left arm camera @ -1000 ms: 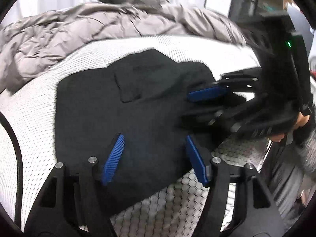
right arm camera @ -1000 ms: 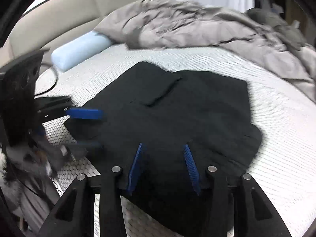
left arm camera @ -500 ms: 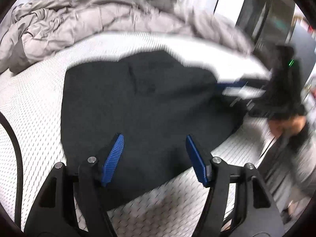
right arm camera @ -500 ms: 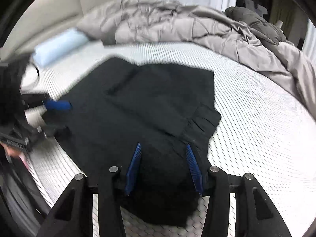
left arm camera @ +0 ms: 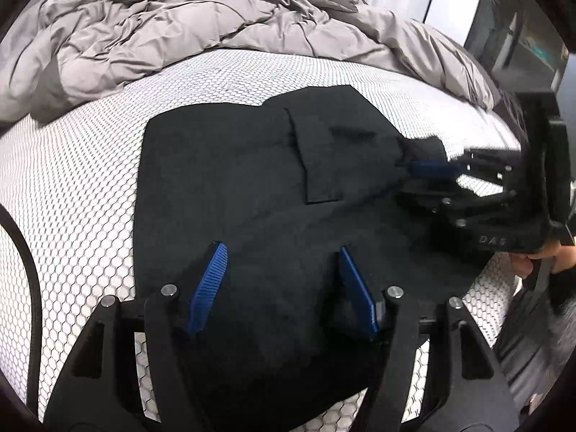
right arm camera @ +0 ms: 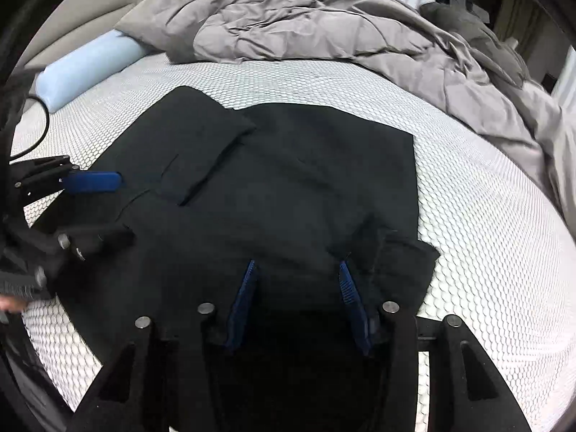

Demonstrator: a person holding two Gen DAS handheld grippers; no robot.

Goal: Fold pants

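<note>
The black pants (left arm camera: 234,194) lie folded into a flat, roughly square stack on the white honeycomb mattress, back pocket up; they also show in the right wrist view (right arm camera: 288,187). My left gripper (left arm camera: 280,280) is open, its blue pads low over the near edge of the stack. My right gripper (right arm camera: 297,298) is open over the waistband end, where a small flap (right arm camera: 403,262) sticks out. The right gripper also shows in the left wrist view (left arm camera: 432,176), beside the pants' right edge. The left gripper also shows in the right wrist view (right arm camera: 93,194), at the left edge.
A rumpled grey duvet (left arm camera: 180,25) is heaped along the far side of the bed (right arm camera: 486,252). A light blue bolster (right arm camera: 86,68) lies at the far left. A black cable (left arm camera: 25,252) curves along the left. The mattress edge drops off at the near right (left arm camera: 496,288).
Both grippers have shifted around the stack and now hold steadier over it. The right gripper has come toward the waistband end. The pants lie flatter.
</note>
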